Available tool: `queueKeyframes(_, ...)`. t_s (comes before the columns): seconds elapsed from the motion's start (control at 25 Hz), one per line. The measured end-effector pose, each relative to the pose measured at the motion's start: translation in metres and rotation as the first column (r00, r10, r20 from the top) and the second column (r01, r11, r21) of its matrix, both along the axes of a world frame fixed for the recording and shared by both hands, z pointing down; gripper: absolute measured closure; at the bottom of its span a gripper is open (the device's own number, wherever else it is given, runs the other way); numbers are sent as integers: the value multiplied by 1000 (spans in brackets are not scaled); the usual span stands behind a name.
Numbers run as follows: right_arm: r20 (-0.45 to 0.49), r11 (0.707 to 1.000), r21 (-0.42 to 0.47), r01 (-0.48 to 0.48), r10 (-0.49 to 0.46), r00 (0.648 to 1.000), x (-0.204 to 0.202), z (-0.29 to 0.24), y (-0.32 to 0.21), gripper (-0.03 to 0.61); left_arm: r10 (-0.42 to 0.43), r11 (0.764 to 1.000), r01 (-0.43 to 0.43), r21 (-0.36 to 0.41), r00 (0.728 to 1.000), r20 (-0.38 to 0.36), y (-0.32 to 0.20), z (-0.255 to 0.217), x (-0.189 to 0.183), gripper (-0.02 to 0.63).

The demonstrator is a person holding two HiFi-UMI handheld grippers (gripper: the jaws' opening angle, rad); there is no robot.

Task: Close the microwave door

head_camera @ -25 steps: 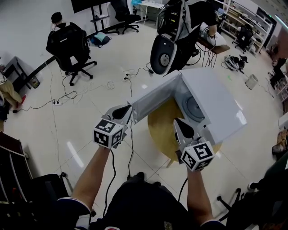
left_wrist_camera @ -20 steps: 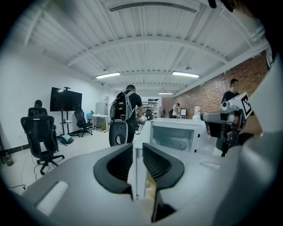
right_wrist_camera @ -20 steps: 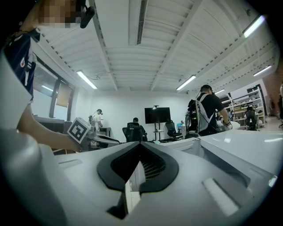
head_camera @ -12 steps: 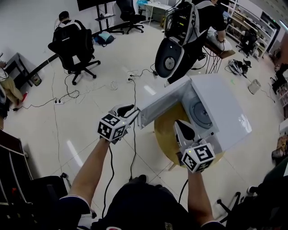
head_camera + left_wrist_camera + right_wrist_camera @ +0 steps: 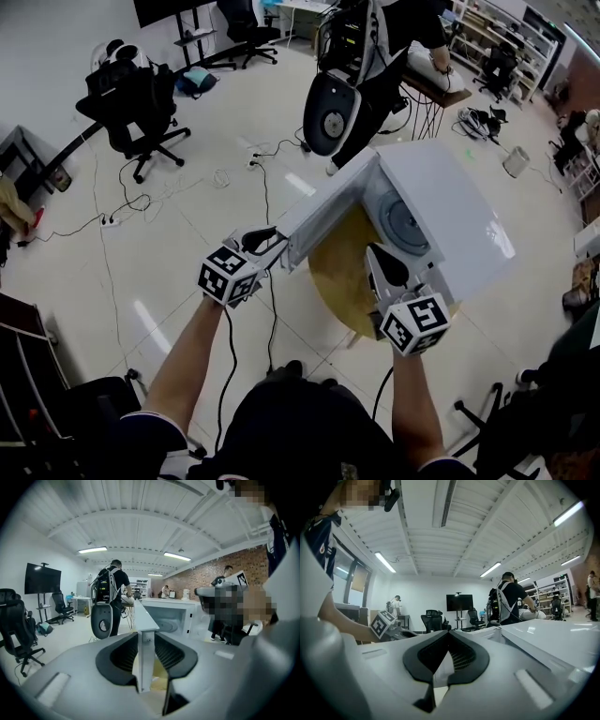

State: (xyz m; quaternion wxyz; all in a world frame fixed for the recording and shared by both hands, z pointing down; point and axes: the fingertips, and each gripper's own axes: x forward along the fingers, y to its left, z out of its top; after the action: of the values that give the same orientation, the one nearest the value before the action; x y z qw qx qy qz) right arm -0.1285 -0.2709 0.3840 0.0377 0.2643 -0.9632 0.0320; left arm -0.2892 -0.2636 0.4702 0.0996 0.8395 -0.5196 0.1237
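The white microwave stands on a round wooden table, its door swung wide open toward the left. My left gripper is at the door's free end. In the left gripper view the door's edge stands upright between the spread jaws of that gripper, with the cavity behind it. My right gripper hovers in front of the cavity, holding nothing. In the right gripper view its jaws meet at the tips, beside the microwave's top.
A person wearing a backpack rig stands just behind the microwave. A black office chair and loose cables are on the floor to the left. Shelves and desks line the far right.
My left gripper was shut beside the door's end; its jaws have spread and it has dropped a little, so the door's edge now sits between them. The right gripper has barely shifted.
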Motion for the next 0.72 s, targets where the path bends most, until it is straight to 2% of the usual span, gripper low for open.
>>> queueKeyframes(0.32,7,999,-3,-51,51,999,28,-2,3,577,98,995,-98,6,995,0,15,1,58,502)
queueKeyframes(0.72,-4,989,-1,-147,147,989,84,-7,0,577,203,979,-203,1,979,-16,7,1,137,503)
